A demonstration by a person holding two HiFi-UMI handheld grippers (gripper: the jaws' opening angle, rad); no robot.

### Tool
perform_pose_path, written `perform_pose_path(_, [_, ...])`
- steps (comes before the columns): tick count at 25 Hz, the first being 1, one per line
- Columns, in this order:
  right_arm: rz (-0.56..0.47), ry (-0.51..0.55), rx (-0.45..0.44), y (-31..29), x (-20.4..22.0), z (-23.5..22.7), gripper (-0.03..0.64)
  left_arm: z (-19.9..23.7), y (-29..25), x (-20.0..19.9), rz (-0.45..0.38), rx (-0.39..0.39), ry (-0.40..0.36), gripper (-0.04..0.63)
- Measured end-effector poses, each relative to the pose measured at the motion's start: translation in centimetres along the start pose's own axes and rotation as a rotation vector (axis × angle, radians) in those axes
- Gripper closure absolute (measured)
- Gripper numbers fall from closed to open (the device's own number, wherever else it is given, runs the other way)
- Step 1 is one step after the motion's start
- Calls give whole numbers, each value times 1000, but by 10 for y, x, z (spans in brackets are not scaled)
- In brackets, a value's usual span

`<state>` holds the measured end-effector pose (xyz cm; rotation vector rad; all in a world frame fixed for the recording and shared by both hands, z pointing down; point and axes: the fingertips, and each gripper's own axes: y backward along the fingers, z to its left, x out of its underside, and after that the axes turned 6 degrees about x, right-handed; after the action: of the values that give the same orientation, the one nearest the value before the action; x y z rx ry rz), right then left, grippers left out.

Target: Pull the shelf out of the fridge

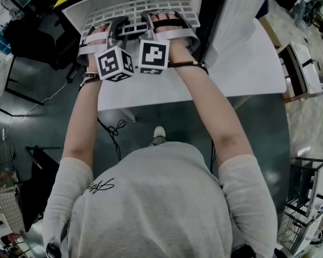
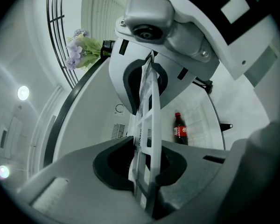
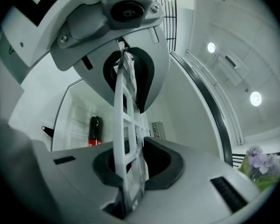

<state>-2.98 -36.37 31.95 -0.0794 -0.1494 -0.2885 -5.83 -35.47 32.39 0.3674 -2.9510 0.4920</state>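
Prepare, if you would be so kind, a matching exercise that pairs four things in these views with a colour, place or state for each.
Column one:
1. shelf
2. cola bottle
3. flowers
4. left tool

Column two:
A. pale purple with green leaves
B. white open grid
C. shut on the shelf
D. dark with a red label, inside the fridge

Right pairs: 1-B, 2-D, 3-A, 4-C.
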Motion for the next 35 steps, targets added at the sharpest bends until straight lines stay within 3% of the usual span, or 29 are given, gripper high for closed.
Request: perform_pose_path(35, [-4, -11, -12, 12, -3, 2, 577, -5, 11, -3, 3, 2, 9, 554])
